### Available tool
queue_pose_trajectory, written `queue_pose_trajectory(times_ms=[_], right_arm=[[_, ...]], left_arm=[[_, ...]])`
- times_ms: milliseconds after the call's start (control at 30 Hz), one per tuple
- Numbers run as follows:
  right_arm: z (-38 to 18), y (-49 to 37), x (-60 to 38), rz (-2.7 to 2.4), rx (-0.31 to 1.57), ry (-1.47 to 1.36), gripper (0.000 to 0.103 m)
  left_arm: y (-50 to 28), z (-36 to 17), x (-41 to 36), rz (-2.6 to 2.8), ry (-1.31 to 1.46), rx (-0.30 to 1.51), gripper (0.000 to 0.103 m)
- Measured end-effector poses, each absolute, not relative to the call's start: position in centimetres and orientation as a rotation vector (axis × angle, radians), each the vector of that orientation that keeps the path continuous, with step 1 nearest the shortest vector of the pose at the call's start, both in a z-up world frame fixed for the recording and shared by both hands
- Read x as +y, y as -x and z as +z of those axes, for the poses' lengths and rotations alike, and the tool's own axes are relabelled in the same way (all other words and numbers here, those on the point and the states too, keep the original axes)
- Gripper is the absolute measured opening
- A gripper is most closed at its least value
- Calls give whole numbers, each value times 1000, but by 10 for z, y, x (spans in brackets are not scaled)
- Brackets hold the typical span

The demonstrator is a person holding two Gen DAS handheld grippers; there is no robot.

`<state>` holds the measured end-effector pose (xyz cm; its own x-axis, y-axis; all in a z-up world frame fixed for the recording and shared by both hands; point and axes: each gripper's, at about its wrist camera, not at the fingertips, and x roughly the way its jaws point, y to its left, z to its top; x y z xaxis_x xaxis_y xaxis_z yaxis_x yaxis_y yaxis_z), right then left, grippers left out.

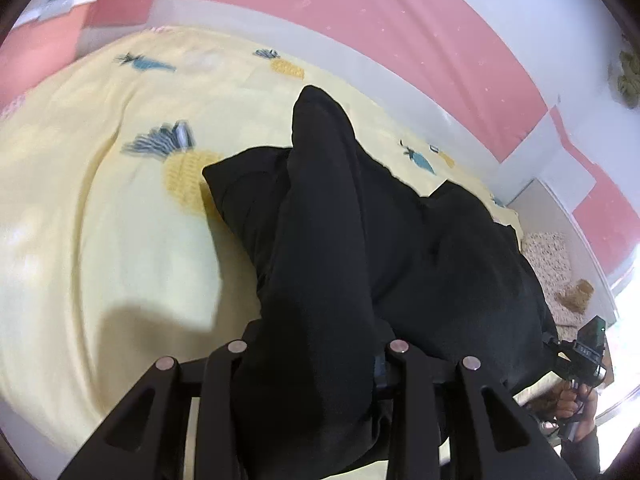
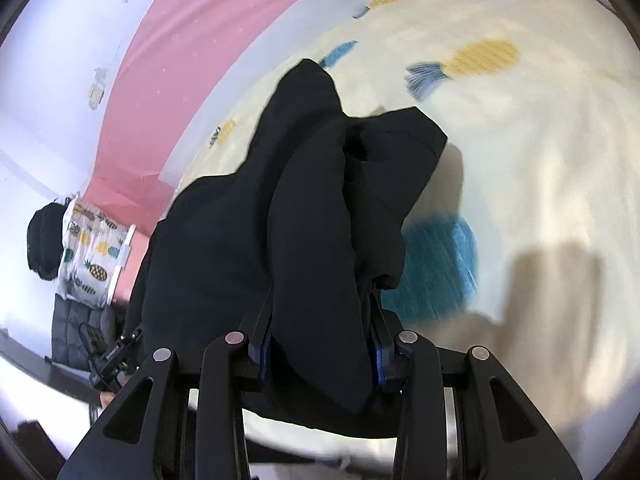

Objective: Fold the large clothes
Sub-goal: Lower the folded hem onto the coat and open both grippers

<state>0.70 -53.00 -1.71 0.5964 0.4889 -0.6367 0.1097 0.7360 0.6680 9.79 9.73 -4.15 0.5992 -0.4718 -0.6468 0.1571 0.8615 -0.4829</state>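
Note:
A large black garment (image 1: 420, 248) lies on a pale yellow bedspread (image 1: 100, 208) printed with pineapples. In the left wrist view my left gripper (image 1: 312, 344) is shut on a thick bunched fold of it, which rises between the fingers and hides the pads. In the right wrist view the same black garment (image 2: 224, 240) is lifted off the bedspread (image 2: 540, 160), and my right gripper (image 2: 320, 344) is shut on another bunched fold. The blue pads (image 2: 378, 360) press against the cloth on both sides. The other gripper shows at each view's edge, held by a hand.
A pink and white wall (image 1: 400, 20) runs behind the bed. A pineapple-print pillow (image 2: 92, 252) and a dark quilted item (image 2: 76, 328) sit at the left of the right wrist view. A speckled floor (image 1: 548, 256) shows beyond the bed's end.

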Motion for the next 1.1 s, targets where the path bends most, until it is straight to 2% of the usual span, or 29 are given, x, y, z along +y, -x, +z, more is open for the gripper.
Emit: queue_pose_trajectory(times_ms=[167,267,467,533,667,733,933,1100], right_arm=[[-37,1,-530,150,970,-708,62],[-19,1,-524,112,954,-661,63],[20,12,-541,64,805,-611,68],[24,7,-547,67,784,-616,69],[28,-23,-548,87,775,-584,69],[30,-35,-545,104,776,-568,69],[25,-108,-537,173,783,-575,69],[5,-161,-533,158,894,-582,69]], left_arm=[[-80,-59,90,-339,382,878,46],[-76,-46,89,-324,349,890,50],[-73,-40,106,-311,405,918,61],[-77,-36,110,-298,409,904,66],[-94,-16,117,-289,405,850,68],[-110,-6,116,-311,399,828,75],[-201,-13,93,-362,446,907,76],[-259,-42,64,-339,401,1014,72]])
